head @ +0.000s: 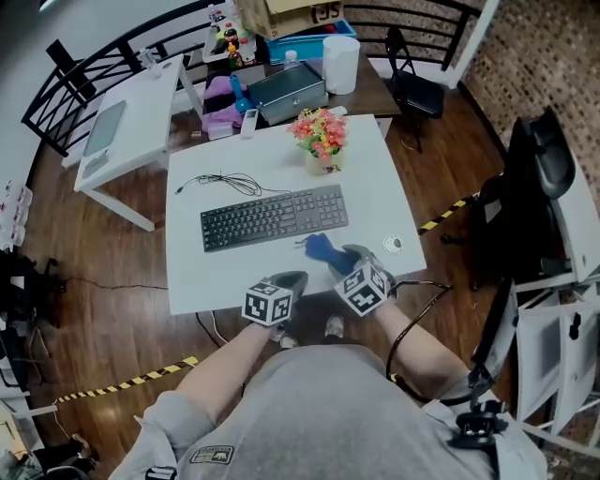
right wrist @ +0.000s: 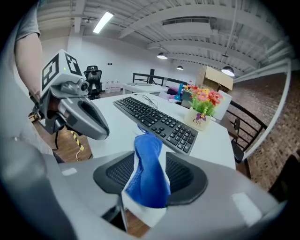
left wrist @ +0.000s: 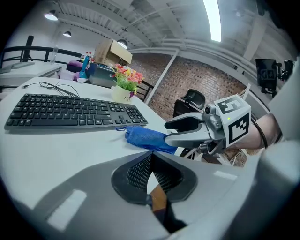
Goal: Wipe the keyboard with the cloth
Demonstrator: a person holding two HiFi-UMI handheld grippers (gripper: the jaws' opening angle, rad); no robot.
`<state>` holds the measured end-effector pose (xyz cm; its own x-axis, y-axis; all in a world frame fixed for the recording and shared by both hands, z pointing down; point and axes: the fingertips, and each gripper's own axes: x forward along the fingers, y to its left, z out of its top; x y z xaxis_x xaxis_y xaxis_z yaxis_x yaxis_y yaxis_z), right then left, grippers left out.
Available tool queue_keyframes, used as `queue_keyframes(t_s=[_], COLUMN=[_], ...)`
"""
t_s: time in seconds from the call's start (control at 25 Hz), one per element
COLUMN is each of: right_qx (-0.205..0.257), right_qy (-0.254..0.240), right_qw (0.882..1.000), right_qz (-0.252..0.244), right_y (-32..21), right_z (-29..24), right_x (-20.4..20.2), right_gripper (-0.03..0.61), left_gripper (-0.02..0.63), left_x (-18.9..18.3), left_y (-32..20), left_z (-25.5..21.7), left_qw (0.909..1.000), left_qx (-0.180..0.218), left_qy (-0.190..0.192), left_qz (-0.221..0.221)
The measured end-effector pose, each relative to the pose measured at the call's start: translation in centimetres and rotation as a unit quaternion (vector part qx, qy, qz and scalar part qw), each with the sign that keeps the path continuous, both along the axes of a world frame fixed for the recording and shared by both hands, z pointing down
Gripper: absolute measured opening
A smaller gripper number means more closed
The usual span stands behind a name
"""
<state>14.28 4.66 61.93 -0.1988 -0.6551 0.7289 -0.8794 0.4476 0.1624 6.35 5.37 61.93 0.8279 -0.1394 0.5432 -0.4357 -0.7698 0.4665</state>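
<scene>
Right gripper view, right tool (right wrist: 150, 177) spread wide with cloth (right wrist: 149, 152) loose between jaws, just on near side of keyboard (right wrist: 154, 119), left tool (left wrist: 151, 180) closed and empty: risk of lifting away without cloth unless clamped first.

Flower pot (left wrist: 122, 96): small print, roughly "Life". Cardboard box (head: 292, 17): dark letters "JS", partly cut off.
</scene>
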Motion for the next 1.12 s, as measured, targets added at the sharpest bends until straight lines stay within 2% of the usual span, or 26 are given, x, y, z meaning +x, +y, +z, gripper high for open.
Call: queue_keyframes(t_s=[0.24, 0.52, 0.6, 0.8, 1.12], right_qx=[-0.045, -0.133, -0.146, -0.182, -0.194], right_qy=[-0.005, -0.049, -0.058, -0.088, -0.099], right_qw=[0.998, 0.989, 0.987, 0.979, 0.976], right_qz=[0.033, 0.031, 0.023, 0.009, -0.027], right_y=[6.0, 13.2, 13.8, 15.4, 14.7], right_z=[1.8, 6.2, 7.2, 8.9, 9.9], right_x=[-2.2, -6.6, -7.4, -8.5, -10.4], right_gripper=[0.165, 0.131, 0.108, 0.006, 0.006], left_gripper=[-0.008, -0.008, -0.008, -0.008, -0.008], left_x=[-2.3, -5.9, -6.8, -7.9, -8.3], left_y=[3.1, 8.5, 9.1, 10.3, 10.9], left_z=[1.0, 3.8, 4.2, 3.7, 3.7], left_qw=[0.9994, 0.9976, 0.9976, 0.9985, 0.9989], left_qx=[-0.017, -0.054, -0.053, -0.039, -0.028], left_qy=[0.005, -0.013, -0.024, -0.03, -0.03], left_qz=[0.028, 0.04, 0.038, 0.024, 0.021])
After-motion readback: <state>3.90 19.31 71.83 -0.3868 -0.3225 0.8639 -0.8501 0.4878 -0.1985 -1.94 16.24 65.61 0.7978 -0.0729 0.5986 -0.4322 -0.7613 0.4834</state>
